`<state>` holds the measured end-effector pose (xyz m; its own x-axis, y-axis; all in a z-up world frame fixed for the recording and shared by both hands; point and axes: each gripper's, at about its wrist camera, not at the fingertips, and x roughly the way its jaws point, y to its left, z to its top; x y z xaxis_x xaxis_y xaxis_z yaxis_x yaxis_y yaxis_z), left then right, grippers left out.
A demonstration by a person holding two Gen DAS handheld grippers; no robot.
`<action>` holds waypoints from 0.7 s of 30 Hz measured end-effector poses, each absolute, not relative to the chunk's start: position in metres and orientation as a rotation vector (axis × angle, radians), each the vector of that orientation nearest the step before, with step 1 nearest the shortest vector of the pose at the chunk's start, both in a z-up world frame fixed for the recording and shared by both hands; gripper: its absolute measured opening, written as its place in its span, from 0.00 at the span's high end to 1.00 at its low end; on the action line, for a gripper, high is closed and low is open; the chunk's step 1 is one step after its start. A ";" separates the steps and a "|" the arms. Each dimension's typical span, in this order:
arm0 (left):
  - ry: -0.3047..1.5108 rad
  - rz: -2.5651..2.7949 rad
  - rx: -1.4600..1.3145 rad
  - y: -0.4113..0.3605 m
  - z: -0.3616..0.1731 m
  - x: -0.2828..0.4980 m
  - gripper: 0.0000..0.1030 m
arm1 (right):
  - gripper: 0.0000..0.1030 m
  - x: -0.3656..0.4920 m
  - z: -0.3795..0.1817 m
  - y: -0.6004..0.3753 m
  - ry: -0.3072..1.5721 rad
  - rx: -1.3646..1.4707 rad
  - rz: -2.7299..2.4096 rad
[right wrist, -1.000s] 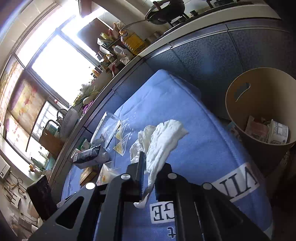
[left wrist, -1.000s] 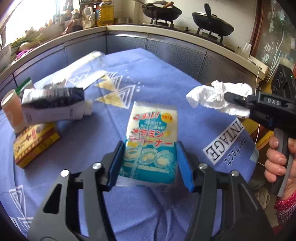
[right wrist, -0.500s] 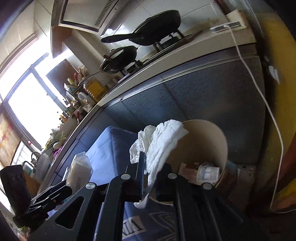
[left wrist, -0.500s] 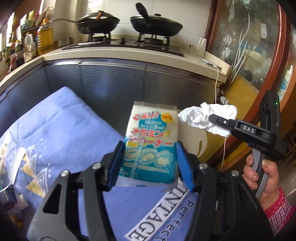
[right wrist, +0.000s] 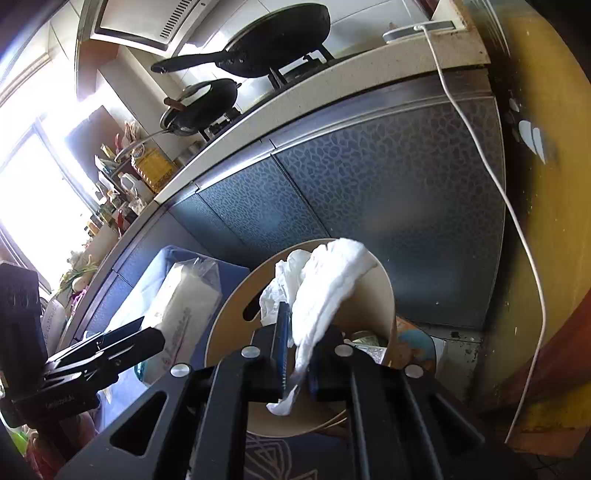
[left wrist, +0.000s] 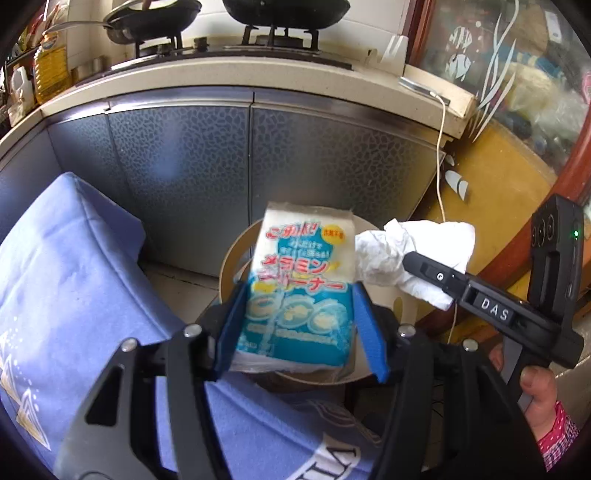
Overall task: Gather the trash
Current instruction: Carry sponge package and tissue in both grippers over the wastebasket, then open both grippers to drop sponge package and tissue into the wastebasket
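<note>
My left gripper (left wrist: 301, 325) is shut on a blue-and-white sponge packet (left wrist: 301, 280) and holds it over the round beige trash bin (left wrist: 231, 258) beside the table. My right gripper (right wrist: 299, 354) is shut on a crumpled white tissue (right wrist: 325, 284) and holds it above the same bin (right wrist: 229, 325). In the left wrist view the tissue (left wrist: 417, 254) and the right gripper (left wrist: 424, 266) sit just right of the packet. In the right wrist view the packet (right wrist: 181, 306) and left gripper (right wrist: 147, 332) are to the left. Some trash lies in the bin.
The blue tablecloth (left wrist: 74, 295) covers the table at the lower left. Grey kitchen cabinets (left wrist: 258, 166) stand behind the bin, with pans (left wrist: 155, 18) on the stove above. A white cable (right wrist: 480, 147) hangs down by the yellow wall at the right.
Both grippers have swung from over the table to the right, and now hold the packet and the tissue over the trash bin. Both stay shut on their loads.
</note>
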<state>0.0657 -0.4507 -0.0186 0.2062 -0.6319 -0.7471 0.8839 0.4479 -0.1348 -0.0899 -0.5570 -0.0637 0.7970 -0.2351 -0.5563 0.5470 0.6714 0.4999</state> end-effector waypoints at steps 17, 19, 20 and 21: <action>0.916 -1.011 0.387 -0.460 -0.046 0.080 0.32 | 0.29 -0.056 -0.077 -0.539 0.609 0.553 -0.485; 0.908 -0.996 0.383 -0.454 -0.044 0.080 0.32 | 0.29 -0.059 -0.072 -0.539 0.585 0.562 -0.493; 0.902 -0.988 0.381 -0.449 -0.041 0.080 0.32 | 0.29 -0.062 -0.069 -0.539 0.564 0.575 -0.499; 0.889 -0.976 0.379 -0.444 -0.038 0.080 0.32 | 0.29 -0.065 -0.065 -0.538 0.544 0.587 -0.502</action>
